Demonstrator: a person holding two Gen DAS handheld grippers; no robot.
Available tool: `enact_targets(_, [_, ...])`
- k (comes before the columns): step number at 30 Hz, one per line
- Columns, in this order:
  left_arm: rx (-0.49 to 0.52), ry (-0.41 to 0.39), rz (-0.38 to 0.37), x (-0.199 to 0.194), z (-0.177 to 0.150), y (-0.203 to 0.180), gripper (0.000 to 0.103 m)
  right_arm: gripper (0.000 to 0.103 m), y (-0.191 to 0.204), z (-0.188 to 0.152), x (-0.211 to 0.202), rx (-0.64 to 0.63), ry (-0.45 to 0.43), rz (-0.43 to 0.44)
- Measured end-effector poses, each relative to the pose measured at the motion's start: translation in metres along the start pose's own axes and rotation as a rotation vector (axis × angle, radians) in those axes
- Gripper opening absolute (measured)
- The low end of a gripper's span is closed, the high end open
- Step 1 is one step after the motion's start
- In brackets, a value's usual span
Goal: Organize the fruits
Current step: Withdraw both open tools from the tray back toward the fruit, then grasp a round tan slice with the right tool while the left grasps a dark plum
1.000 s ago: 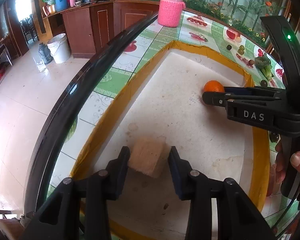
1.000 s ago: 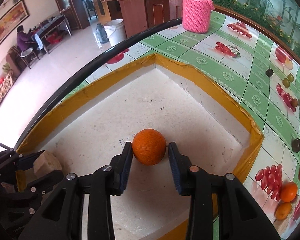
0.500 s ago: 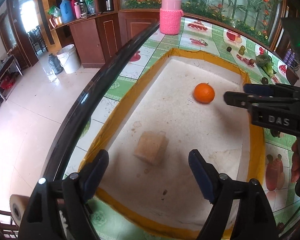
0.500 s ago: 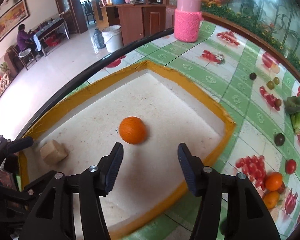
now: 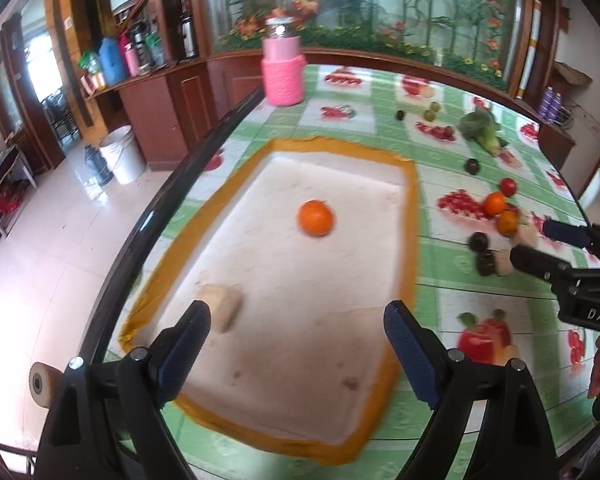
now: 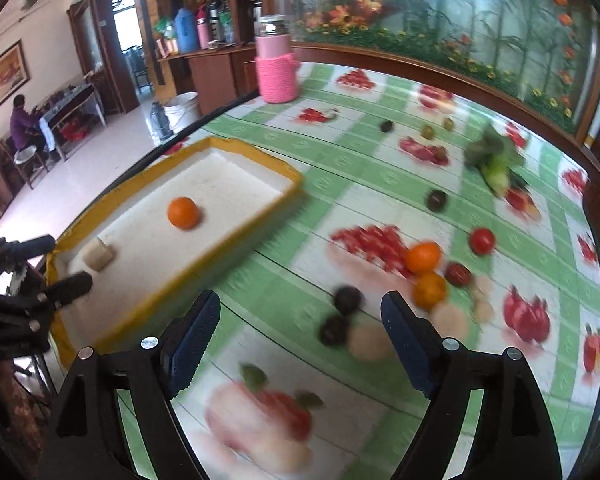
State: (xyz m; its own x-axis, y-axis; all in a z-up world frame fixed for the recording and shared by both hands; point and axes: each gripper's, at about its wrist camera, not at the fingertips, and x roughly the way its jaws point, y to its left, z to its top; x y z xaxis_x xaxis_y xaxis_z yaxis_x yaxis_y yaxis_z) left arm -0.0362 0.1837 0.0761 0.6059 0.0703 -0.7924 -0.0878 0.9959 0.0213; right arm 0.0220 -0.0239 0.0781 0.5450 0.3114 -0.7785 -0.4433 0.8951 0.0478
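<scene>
Both grippers, left and right, fingers wide, empty. Next orange likely firm, light, rolls easily; grip across its middle.

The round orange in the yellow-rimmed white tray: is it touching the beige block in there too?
Apart. In the left wrist view, the round orange sits mid-tray while the beige block lies near the tray's left corner, bare white floor between them.

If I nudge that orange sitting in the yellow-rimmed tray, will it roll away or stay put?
The orange looks round and smooth and lies loose on the tray's flat white floor, so a nudge would probably set it rolling. The raised yellow rim should likely stop it. It appears firm, so open jaws closing around its middle should hold.
</scene>
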Motion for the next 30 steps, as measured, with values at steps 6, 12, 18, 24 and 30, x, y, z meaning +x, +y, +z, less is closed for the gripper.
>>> enact_targets(6, [0.093,-0.018,-0.037,-0.012,-0.003,-0.049,0.094,0.085,-0.054,-0.044,-0.025,0.073,-0.003,-0.068])
enact_targets(12, [0.143,0.013,-0.073,-0.013,-0.009,-0.088,0.094,0.085,-0.094,-0.065,-0.023,0.147,0.017,-0.067])
enact_targets(18, [0.172,0.049,-0.070,-0.013,-0.016,-0.107,0.094,0.085,-0.111,-0.053,0.003,0.191,0.013,0.007])
enact_targets(24, [0.177,0.068,-0.074,-0.014,-0.019,-0.117,0.094,0.079,-0.111,-0.034,0.039,0.186,0.040,0.066])
enact_targets(30, [0.186,0.086,-0.098,-0.004,-0.013,-0.131,0.094,0.037,-0.104,-0.027,0.056,0.105,0.057,0.050])
